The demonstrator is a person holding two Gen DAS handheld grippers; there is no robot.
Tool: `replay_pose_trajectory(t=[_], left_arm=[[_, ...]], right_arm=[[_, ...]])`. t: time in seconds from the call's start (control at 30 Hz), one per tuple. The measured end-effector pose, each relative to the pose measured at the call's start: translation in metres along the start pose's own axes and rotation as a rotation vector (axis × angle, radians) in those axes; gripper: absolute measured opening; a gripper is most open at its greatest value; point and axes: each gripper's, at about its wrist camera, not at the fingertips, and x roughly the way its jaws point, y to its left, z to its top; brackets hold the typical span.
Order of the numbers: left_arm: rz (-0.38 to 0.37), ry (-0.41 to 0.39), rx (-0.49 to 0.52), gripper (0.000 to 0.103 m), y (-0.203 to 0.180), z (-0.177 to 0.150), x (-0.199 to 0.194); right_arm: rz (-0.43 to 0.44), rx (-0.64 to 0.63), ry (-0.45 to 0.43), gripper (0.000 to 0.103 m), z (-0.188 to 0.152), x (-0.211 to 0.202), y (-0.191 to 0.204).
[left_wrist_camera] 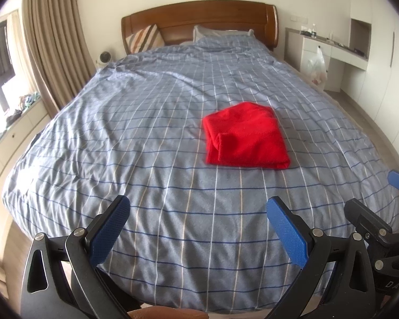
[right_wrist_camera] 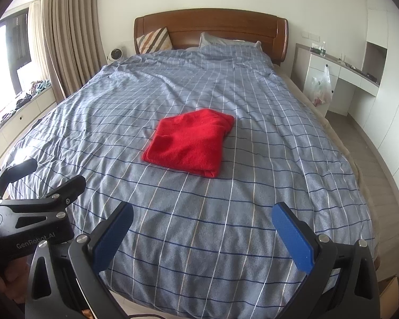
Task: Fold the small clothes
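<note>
Two hand-held grippers hung above the foot of the bed, side by side and well short of the garment. The left gripper [left_wrist_camera: 198, 212] had its blue-padded fingers spread wide with nothing between them, and the right gripper [right_wrist_camera: 202, 219] was spread just as wide and equally empty. A red folded garment [left_wrist_camera: 246, 137] lay flat on the blue checked duvet [left_wrist_camera: 146, 138], about the middle of the bed and a little toward the right side, touching neither gripper. One rolled edge showed along its left side in the left wrist view. At the far end stood a wooden headboard [left_wrist_camera: 199, 18] with a striped cushion [left_wrist_camera: 145, 38] leaning on it. Beige curtains [left_wrist_camera: 53, 40] hung at the left, and a white plastic bag [left_wrist_camera: 318, 66] hung from the desk drawers at the right.
</note>
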Motion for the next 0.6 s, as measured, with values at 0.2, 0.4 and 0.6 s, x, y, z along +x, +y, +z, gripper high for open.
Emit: replay_pose_trajectory(t=[0.2,0.4,0.6], left_arm=[[-0.011,0.002,0.007,0.103,-0.002,0.0,0.001],[-0.011,0.0,0.03,0.103,-0.012,-0.001,-0.002],[-0.015,-0.005,0.04,0.103,-0.016,0.0,-0.004]], right_arm=[[-0.012,0.006,-0.001,0.102,-0.006,-0.005,-0.003],[-0.009,0.021,0.004,0.102,-0.01,-0.005,-0.01],[-0.02,0.036,-0.006,0.102,-0.01,-0.008,-0.016]])
